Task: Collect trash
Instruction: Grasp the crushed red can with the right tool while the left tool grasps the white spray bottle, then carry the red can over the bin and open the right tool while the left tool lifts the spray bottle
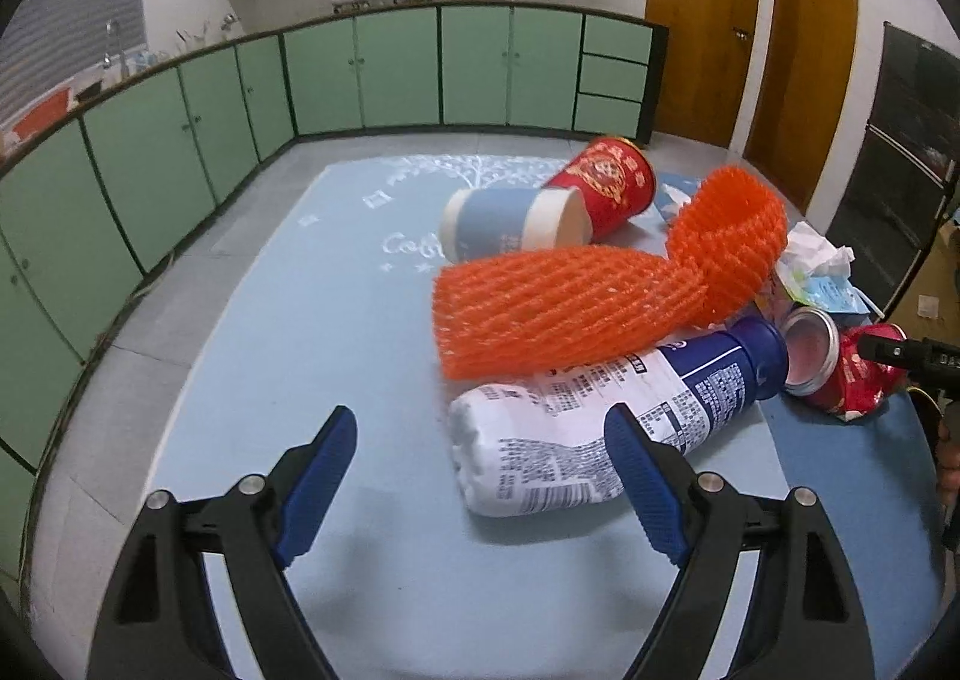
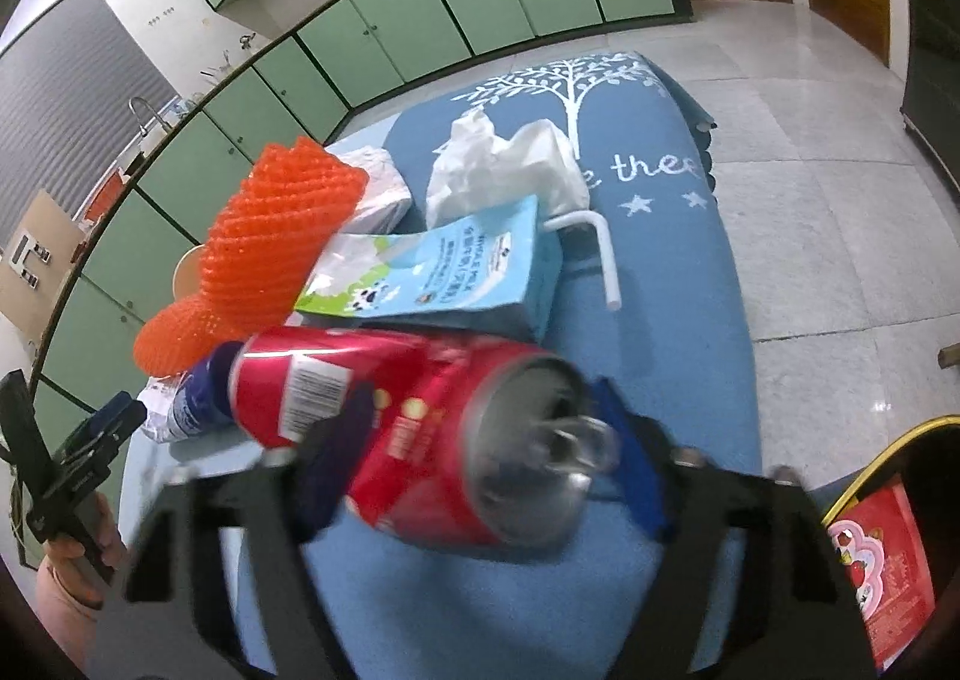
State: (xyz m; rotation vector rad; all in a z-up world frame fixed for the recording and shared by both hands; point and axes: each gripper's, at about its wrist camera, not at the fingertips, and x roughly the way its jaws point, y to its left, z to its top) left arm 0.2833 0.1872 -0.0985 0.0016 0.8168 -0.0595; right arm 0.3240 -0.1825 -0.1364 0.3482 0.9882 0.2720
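Trash pile sits on a blue desk (image 1: 312, 320) with a printed cloth, kitchen cupboards behind

Right claw (image 2: 474, 440): fingers either side of a red can (image 2: 420, 422) lying on its side, open top toward the camera. View is blurred; the pads look pressed on the can's waist, so I read it as clamped on the can. Can is dented, thin metal: light, smooth, will crush further and may slip if squeezed at the middle. The rim end is stiffer, a better place to grip

Left claw (image 1: 480, 476): fingers wide apart, nothing between them. Right finger lies just over the side of a white and blue bottle (image 1: 612, 410) lying flat beside the can. Bottle is crumpled plastic, light, springy; take it across the body, not the slick neck

Orange foam net (image 1: 576, 302) drapes over the bottle: very soft, nearly weightless, likely to snag and drag along. Pinch a fold

Also in the pile: milk carton (image 2: 444, 272), crumpled tissue (image 2: 498, 164), bent straw (image 2: 600, 248), two paper cups (image 1: 606, 182) lying at the far side
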